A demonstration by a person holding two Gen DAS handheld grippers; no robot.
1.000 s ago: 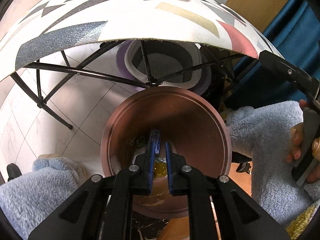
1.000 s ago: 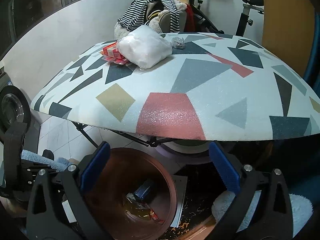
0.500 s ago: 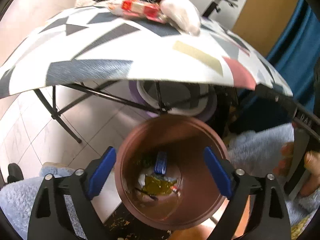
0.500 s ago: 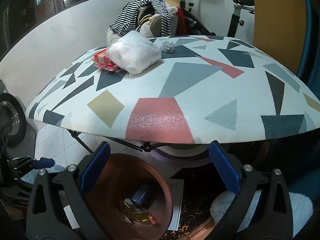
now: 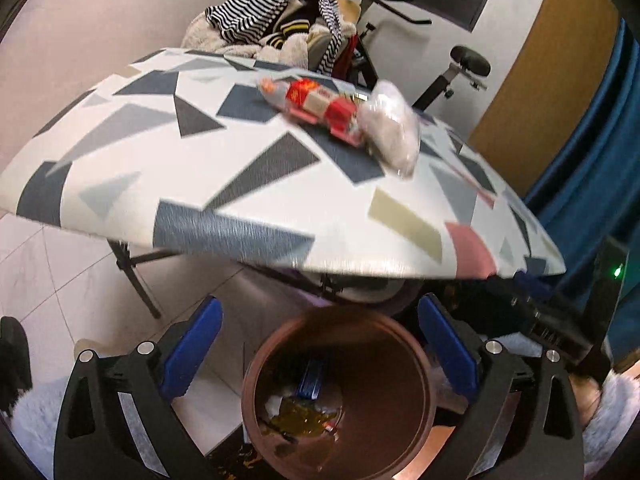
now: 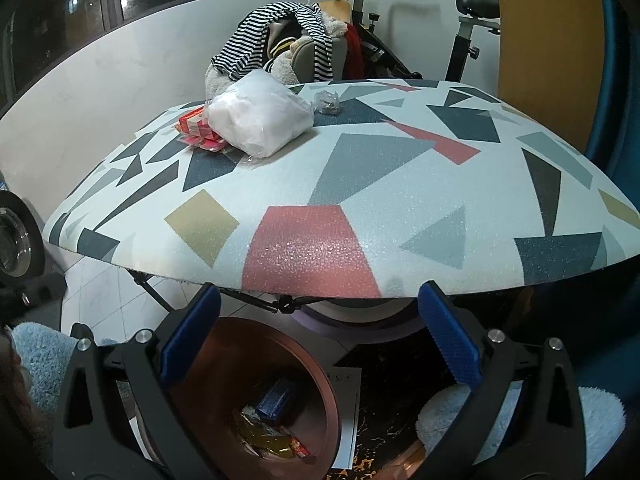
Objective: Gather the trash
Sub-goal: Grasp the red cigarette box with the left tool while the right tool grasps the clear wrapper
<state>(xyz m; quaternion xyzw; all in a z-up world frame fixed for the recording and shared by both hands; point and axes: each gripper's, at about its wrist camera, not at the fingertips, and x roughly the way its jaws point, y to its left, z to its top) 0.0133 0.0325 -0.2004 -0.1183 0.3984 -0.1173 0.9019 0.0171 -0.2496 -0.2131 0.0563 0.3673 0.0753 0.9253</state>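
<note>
Both grippers hang over the round brown bin (image 5: 338,396): the left gripper (image 5: 320,354) is opening, nothing between its blue pads; the right gripper (image 6: 320,338) gapes empty.

1. The left tongs (image 5: 320,344), pinched nearly closed on a blue wrapper inside the copper bin (image 5: 340,396) a second ago, are opening wide and empty.
2. The blue wrapper (image 5: 312,378) now lies loose in the bin.
3. The left tongs now sit higher, so the tabletop (image 5: 256,184) fills their view.
</note>
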